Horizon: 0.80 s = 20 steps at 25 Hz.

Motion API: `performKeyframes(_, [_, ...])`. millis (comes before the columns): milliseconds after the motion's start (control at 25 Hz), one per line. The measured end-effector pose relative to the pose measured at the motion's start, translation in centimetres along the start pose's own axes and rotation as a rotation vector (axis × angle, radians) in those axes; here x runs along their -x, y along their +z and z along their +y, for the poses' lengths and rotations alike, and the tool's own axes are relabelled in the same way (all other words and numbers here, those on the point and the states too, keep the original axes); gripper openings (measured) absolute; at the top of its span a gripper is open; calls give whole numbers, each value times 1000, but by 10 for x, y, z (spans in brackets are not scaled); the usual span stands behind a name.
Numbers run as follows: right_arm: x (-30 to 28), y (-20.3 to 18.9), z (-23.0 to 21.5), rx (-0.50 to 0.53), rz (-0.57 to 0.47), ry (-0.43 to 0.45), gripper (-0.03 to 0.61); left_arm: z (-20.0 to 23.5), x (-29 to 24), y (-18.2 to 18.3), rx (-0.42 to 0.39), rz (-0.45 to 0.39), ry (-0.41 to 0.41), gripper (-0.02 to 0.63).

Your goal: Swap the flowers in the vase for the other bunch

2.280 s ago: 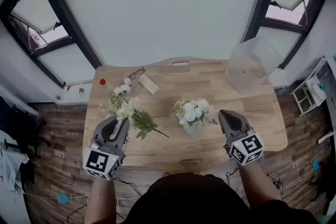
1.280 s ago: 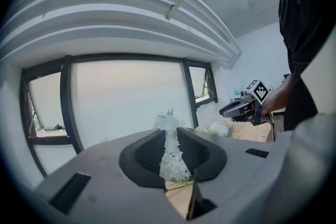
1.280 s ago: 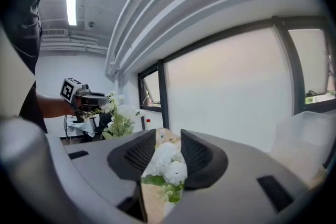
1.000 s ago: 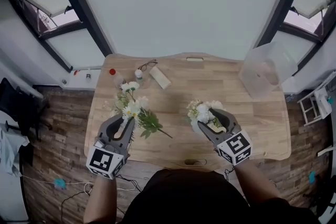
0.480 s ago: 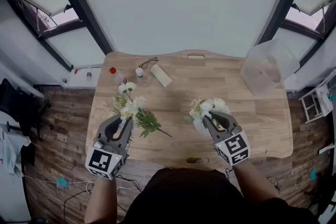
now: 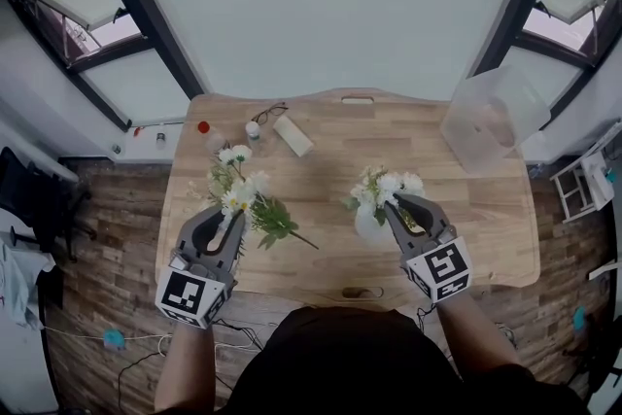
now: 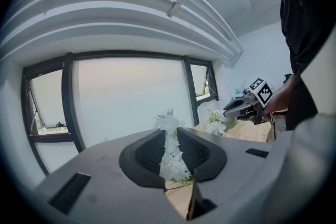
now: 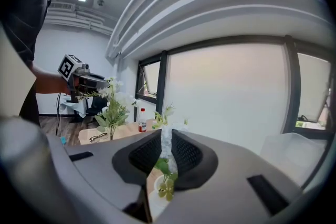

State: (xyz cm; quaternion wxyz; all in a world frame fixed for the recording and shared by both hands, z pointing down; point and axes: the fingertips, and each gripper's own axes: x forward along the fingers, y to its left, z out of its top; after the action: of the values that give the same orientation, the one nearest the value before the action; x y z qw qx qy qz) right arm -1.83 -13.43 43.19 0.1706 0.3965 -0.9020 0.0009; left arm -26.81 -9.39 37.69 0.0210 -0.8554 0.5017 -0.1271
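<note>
My left gripper (image 6: 226, 224) is shut on a bunch of daisies with green leaves (image 6: 243, 197), held above the left side of the wooden table (image 6: 466, 209); white blooms sit between its pads (image 7: 169, 136). My right gripper (image 6: 395, 204) is shut on the stems of the white flower bunch (image 6: 382, 186) that stands in the small white vase (image 6: 368, 226) at mid table. Stems and leaves fill the narrow gap between the right pads (image 8: 165, 139). The daisy bunch (image 8: 111, 107) stands upright in the right gripper view.
A clear plastic box (image 6: 486, 126) stands at the back right corner. Along the back left lie a pair of glasses (image 6: 273, 114), a red-capped bottle (image 6: 202, 128), a small white bottle (image 6: 253, 129) and a white block (image 6: 293, 136).
The right gripper, open around the vase's flowers a second ago, has closed on them and shifted slightly away from me. The left gripper and its daisies stayed put.
</note>
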Motion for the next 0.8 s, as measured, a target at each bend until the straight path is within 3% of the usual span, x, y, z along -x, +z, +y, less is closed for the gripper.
performKeyframes(360, [16,20,-8,21,-39,-22,77,-4,5,22,-39,-39,4,66])
performKeyframes(800, [29,50,-23,55,-93,-33,77,-10,-5,41,-30,-74,-14,66])
